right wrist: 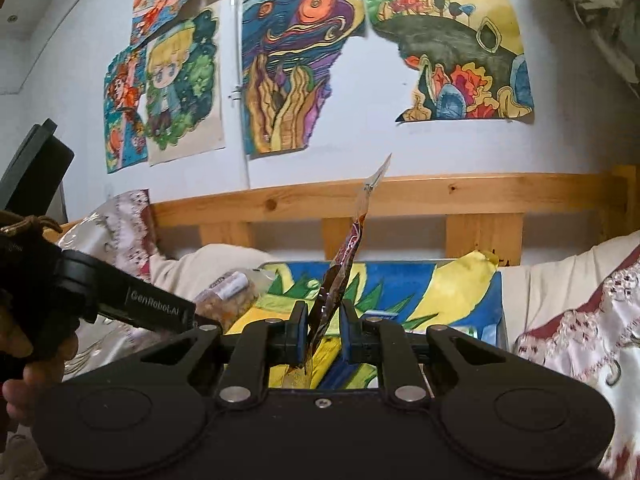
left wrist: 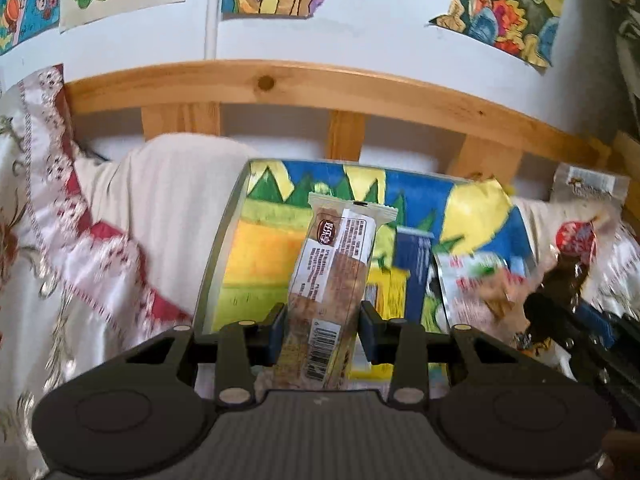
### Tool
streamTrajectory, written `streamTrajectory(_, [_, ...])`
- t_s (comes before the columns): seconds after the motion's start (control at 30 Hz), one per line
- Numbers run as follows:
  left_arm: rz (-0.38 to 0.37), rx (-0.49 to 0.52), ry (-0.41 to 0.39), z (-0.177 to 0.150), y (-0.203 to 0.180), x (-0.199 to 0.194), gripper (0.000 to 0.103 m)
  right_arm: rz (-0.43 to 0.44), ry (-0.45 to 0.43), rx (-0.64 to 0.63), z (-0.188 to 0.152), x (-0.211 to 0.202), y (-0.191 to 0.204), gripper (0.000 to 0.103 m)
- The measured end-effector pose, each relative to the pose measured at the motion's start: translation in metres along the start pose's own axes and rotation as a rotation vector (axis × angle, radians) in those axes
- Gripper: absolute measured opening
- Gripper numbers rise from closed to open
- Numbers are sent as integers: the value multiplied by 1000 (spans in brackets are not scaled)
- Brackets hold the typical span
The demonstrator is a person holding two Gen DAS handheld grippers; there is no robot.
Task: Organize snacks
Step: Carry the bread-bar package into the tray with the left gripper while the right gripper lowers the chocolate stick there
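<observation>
"GenRobot.AI" stands in white letters on the left tool's point(right wrist: 200, 322) black arm.

A bed point(left wrist: 168, 216) with a cream cover and a pine rail point(left wrist: 320, 84) carries a painted tray point(left wrist: 224, 248). Snack packets point(left wrist: 472, 280) lie in the tray, and a clear packet point(left wrist: 588, 188) rests on the cover beside it.

Home bedroom, wooden bed frame point(right wrist: 400, 196), drawings point(right wrist: 296, 76) taped on wall

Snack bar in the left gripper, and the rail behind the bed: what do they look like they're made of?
Snack bar: thin plastic film wrapper, partly clear and glossy; the brown bar shows through and the top end has a crimped seal. Rail: light wood, probably pine, with visible knots and grain, seemingly varnished.
</observation>
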State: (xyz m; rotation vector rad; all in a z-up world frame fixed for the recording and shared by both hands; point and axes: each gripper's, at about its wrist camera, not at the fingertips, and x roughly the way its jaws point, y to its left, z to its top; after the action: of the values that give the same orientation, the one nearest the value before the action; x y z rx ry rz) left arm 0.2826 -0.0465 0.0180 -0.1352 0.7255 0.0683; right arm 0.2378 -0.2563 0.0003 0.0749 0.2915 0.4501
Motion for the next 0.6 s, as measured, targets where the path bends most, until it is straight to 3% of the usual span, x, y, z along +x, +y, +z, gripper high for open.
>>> streamTrajectory(0.27, [27,23,-1,15,-10,49,41,1,49,4,-11,44,-20,17])
streamTrajectory(0.6, [53,34,37,3,-12,87,41,16,114,4,-27,74,-26,18])
